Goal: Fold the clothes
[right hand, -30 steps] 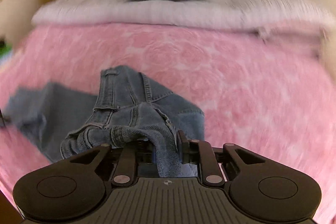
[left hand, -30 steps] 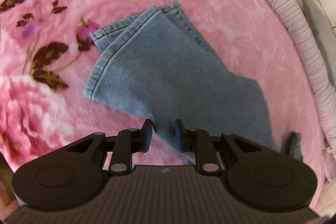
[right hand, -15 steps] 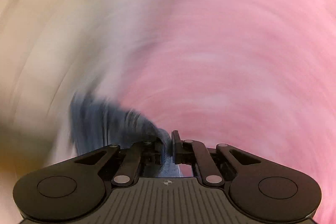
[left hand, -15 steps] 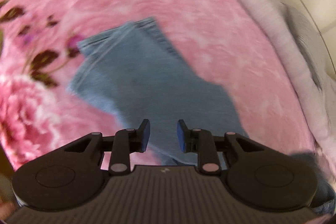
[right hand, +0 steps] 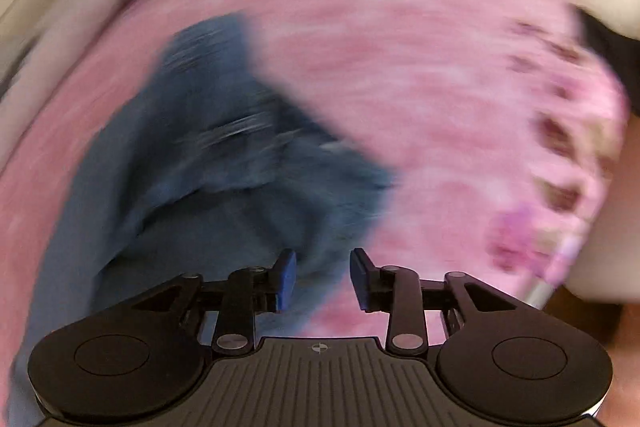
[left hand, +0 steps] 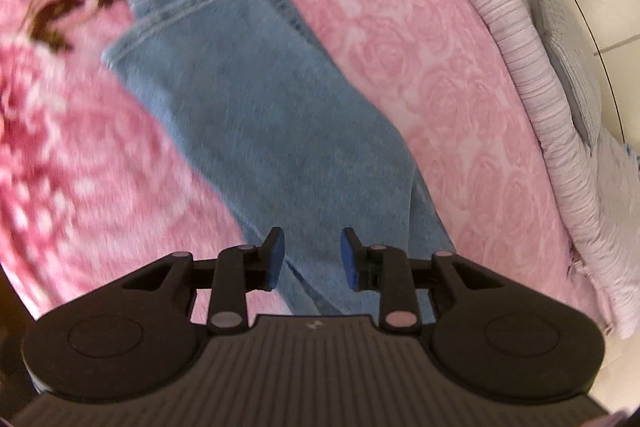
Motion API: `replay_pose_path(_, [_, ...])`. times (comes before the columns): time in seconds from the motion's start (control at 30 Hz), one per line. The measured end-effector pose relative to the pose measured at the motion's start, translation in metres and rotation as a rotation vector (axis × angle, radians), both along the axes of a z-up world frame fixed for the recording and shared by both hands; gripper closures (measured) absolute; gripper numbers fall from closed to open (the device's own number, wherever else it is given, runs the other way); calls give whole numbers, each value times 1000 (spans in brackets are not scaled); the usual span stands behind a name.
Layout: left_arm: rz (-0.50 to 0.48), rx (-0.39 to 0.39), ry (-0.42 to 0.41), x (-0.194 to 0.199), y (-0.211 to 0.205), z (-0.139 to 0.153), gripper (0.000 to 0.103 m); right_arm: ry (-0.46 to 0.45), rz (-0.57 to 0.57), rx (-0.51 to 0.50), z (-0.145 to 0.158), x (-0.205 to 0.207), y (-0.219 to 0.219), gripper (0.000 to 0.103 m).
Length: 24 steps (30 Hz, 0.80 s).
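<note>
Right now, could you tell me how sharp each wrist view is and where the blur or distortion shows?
Left wrist view: mostly sharp on the jeans, mild blur on the floral blanket at left, fisheye bending of the striped bed edge. Right wrist view: heavy motion blur smears the jeans and blanket; only the right gripper stays crisp.

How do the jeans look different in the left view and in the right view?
In the left view the jeans lie flat, as light legs ending in hems. In the right view the jeans look darker, bunched and blurred. In both they rest on the pink blanket.
</note>
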<state>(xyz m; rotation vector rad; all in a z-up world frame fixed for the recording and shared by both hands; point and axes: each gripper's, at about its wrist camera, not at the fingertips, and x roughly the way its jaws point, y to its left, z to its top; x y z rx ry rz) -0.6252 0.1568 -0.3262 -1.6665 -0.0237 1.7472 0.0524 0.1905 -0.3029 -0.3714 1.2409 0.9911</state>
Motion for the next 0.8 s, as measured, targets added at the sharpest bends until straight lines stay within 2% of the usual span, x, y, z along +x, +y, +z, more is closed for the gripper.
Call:
replay_pose_path(0.07, [30, -10, -39, 0, -4, -9, 76, 157, -20, 33, -9, -2, 8, 67])
replay_pose_path(0.13, [88, 2, -84, -3, -8, -21, 76, 326, -114, 59, -25, 2, 13, 66])
replay_pose_path(0.2, [155, 8, -114, -9, -11, -34, 76, 429, -187, 77, -38, 2, 19, 66])
replay_pose_path(0.3, [248, 7, -134, -20, -12, -52, 76, 446, -206, 86, -47, -6, 32, 66])
replay_pose_path(0.4, [273, -17, -133, -26, -10, -62, 78, 427, -170, 86, -49, -17, 40, 66])
replay_pose_path(0.43, [270, -25, -128, -26, -9, -63, 83, 428, -161, 91, -50, -19, 43, 66])
replay_pose_path(0.47, [265, -32, -122, -26, -8, -63, 90, 431, -156, 101, -52, -22, 45, 66])
replay_pose_path(0.6, [195, -28, -86, -25, -10, -51, 96, 453, -186, 146, -55, -27, 50, 66])
replay_pose_path(0.73, [123, -31, -91, -31, -5, -34, 98, 485, -232, 190, -56, -27, 52, 66])
replay_pose_path(0.77, [108, -27, -93, -33, -3, -30, 103, 488, -242, 201, -54, -27, 48, 66])
replay_pose_path(0.8, [89, -21, -82, -33, -1, -25, 103, 492, -253, 211, -51, -26, 44, 66])
